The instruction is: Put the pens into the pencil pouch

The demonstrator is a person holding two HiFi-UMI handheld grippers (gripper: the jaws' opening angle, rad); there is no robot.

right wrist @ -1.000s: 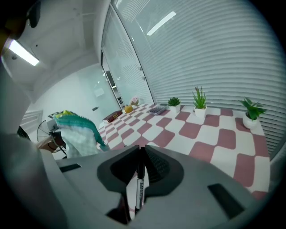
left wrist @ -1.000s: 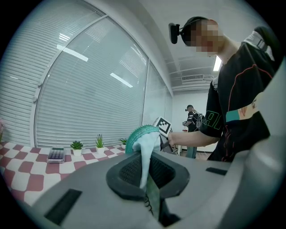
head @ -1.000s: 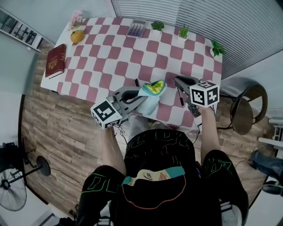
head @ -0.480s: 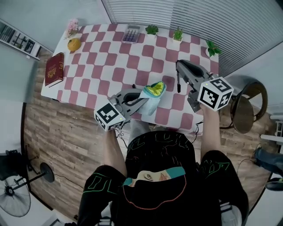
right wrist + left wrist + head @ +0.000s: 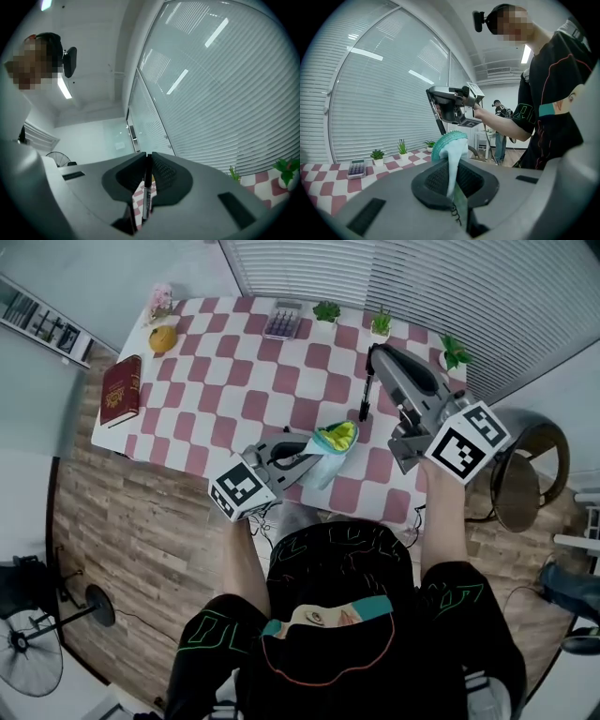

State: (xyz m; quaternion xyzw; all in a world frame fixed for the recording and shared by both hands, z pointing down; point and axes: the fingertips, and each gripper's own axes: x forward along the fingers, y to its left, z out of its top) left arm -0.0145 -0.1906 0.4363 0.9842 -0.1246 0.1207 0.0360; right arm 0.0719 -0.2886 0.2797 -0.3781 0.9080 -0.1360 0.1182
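Left gripper (image 5: 302, 456): jaws pinch pouch (image 5: 330, 448).
Right gripper (image 5: 371, 354): jaws pinch pen (image 5: 364, 399), higher than pouch.
Risk: pen misses floppy pouch, falls.

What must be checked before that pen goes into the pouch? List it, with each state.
1. Pen gripped by right hand-held gripper: ok, jaws pinch it, hanging down.
2. Pouch gripped by left hand-held gripper: ok, jaws clamp its fabric.
3. Pouch mouth open and facing up: ok, yellow lining shows.
4. Pen lined up over the mouth: cannot tell; near, seems offset.
5. Room inside the pouch: cannot tell.
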